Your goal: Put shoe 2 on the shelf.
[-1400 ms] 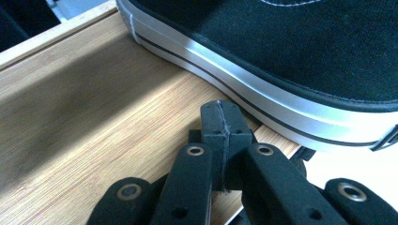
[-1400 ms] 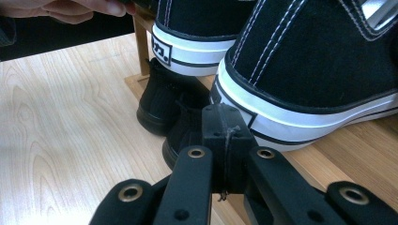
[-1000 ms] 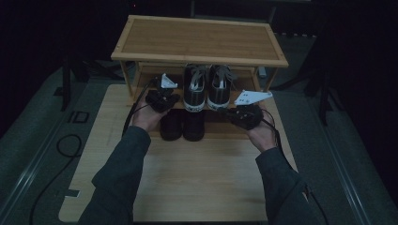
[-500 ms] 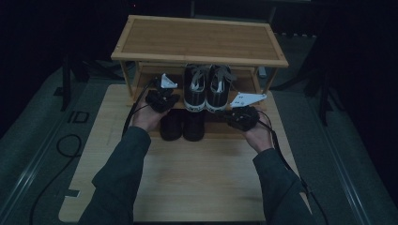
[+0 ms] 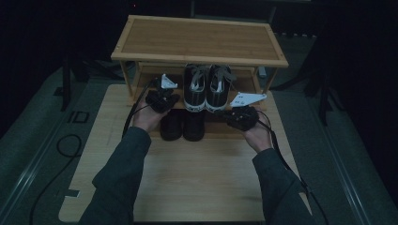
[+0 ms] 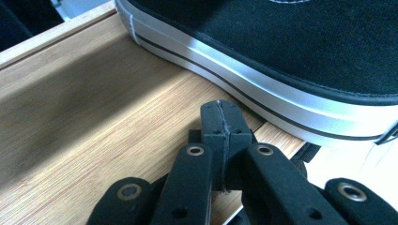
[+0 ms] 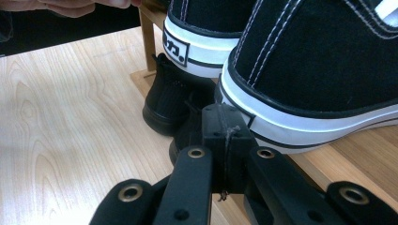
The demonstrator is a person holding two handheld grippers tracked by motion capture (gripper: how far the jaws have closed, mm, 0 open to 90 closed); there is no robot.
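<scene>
Two tools are held at the lower shelf of a wooden rack [image 5: 199, 40], one on each side of a pair of black sneakers [image 5: 206, 89]. The left tool [image 6: 220, 117] is clenched, its jaws pressed flat together with nothing between them, and its tip is seen just beside the white sole of the left sneaker [image 6: 291, 56], over the shelf board [image 6: 94, 122]; whether it touches the sole cannot be told. The right tool [image 7: 225, 122] is likewise clenched and empty, its tip close against the heel of the right sneaker [image 7: 319, 65]. In the high view the left tool [image 5: 162, 99] is gripped by the left hand [image 5: 148, 117] from below and behind, the wrist raised toward the shelf and the forearm angled in from the lower left. The right tool [image 5: 241, 117] is carried by the right hand [image 5: 258, 136], with the forearm coming up from the lower right and a cable trailing along the sleeve. Both sneakers are set side by side on the lower shelf, heels toward the person and laces toward the back. A pair of black boots [image 5: 183, 124] is stood on the bench [image 5: 197, 178] just in front of the shelf, between the two hands, partly under the sneakers' heels. The rack is placed at the far edge of the bench.
</scene>
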